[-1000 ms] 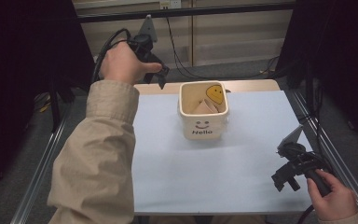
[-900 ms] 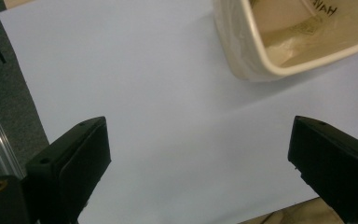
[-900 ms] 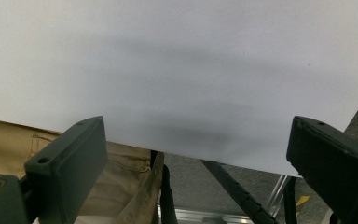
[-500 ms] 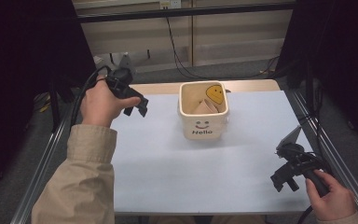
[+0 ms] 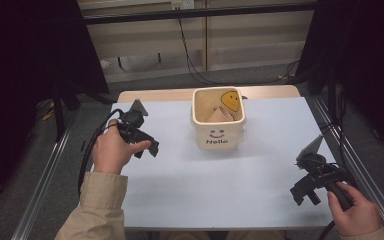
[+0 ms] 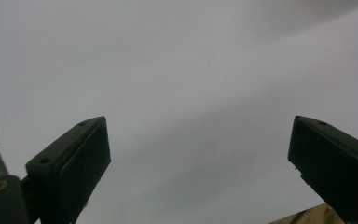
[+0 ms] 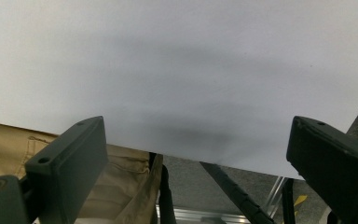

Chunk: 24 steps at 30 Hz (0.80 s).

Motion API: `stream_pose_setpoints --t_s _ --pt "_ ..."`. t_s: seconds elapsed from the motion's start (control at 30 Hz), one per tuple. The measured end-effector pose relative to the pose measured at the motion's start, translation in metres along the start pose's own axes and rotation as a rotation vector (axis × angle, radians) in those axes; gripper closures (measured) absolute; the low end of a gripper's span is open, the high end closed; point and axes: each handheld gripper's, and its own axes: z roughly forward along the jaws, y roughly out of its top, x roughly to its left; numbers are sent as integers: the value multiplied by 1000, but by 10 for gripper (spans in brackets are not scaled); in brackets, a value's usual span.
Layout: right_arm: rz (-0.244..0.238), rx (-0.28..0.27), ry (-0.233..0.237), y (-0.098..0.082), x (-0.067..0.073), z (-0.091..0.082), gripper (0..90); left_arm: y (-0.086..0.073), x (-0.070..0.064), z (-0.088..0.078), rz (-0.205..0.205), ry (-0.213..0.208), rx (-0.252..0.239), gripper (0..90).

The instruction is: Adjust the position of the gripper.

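Two tools, both empty with jaws spread wide per the gripper views. Left tool [image 5: 147,146] hangs over the counter [image 5: 220,185] just left of the one white "Hello" tub [image 5: 218,120]; right tool [image 5: 302,192] sits well apart at the near right corner. Tub lies to the right and slightly forward of the left tool, so left hand [image 5: 111,151] is nearer for any reach. Tub stands upright at counter's far middle. Count inside: one yellow smiley piece [image 5: 231,100], one tan piece [image 5: 219,115], possibly more hidden.
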Motion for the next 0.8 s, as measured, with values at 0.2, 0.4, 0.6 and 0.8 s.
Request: stream_pose_setpoints --t_s 0.2,0.4,0.6,0.8 --pt "6 1 -6 1 1 1 50 -29 4 24 -23 -25 -2 55" --pt "-1 3 -10 1 1 1 51 -56 9 47 -47 1 31 55" --pt "1 4 -16 2 2 1 51 -72 14 59 -75 15 57 54" --pt "2 2 -9 2 3 2 51 -77 17 62 -76 9 72 53"
